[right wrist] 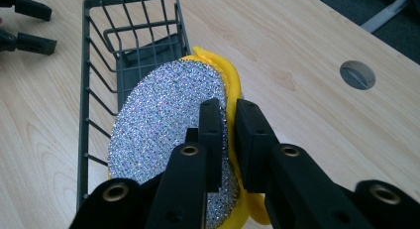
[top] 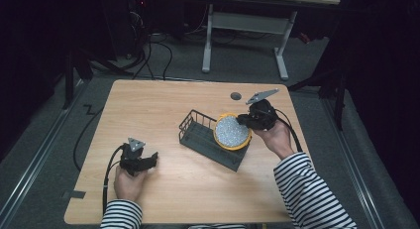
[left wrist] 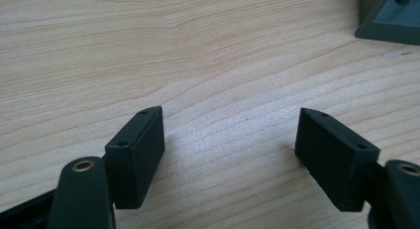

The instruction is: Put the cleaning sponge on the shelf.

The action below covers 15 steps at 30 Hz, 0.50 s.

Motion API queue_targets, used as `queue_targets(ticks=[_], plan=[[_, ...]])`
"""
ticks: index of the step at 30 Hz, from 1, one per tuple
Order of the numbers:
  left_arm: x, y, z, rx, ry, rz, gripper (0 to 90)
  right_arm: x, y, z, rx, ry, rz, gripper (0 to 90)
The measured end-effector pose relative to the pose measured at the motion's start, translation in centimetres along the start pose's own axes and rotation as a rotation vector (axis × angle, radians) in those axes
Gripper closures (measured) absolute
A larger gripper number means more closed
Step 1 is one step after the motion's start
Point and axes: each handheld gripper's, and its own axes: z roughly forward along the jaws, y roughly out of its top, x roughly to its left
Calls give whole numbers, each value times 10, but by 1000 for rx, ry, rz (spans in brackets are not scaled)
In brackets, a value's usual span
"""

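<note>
the table (top: 163, 110) carries a dark wire basket (top: 198, 132) lying near its middle, and that basket serves as the landmark here. at the basket's right end, a round scouring pad (top: 231, 131), yellow sponge behind a glittery silver face, stands on edge, tilted, with its lower part apparently inside the basket and its top above the rim. whether it already rests on the basket floor cannot be told.

the right gripper (top: 246, 120) sits just to the right of the basket, its jaws closed on the pad's upper right edge; in the right gripper view (right wrist: 227, 121) the pads pinch the yellow rim and silver face between them. the left gripper (top: 150, 158) rests well to the left of the basket and nearer the person, jaws spread wide with nothing but bare wood between them (left wrist: 230, 132).

the step in hand looks like seating the pad in the basket. to do it well, keep the pinch firm until the pad's lower edge is down between the basket's walls, lower it straight rather than dragging it across the wires, since the rough silver face could snag, and only then let go. the basket is light and may slide; the idle left gripper could steady its left end.
</note>
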Motion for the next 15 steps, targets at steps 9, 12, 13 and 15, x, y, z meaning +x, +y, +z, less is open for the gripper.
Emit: queue_targets(ticks=[9,12,13,15], plan=[[0,0,0,0,0,0,278,6,-7,3,-1,14,-19,822],[0,0,0,0,0,1,278,8,-8,5,3,18,-26,821],[0,0,0,0,0,0,278,8,-9,6,5,18,-28,820],[0,0,0,0,0,0,278,8,-10,7,8,18,-27,819]])
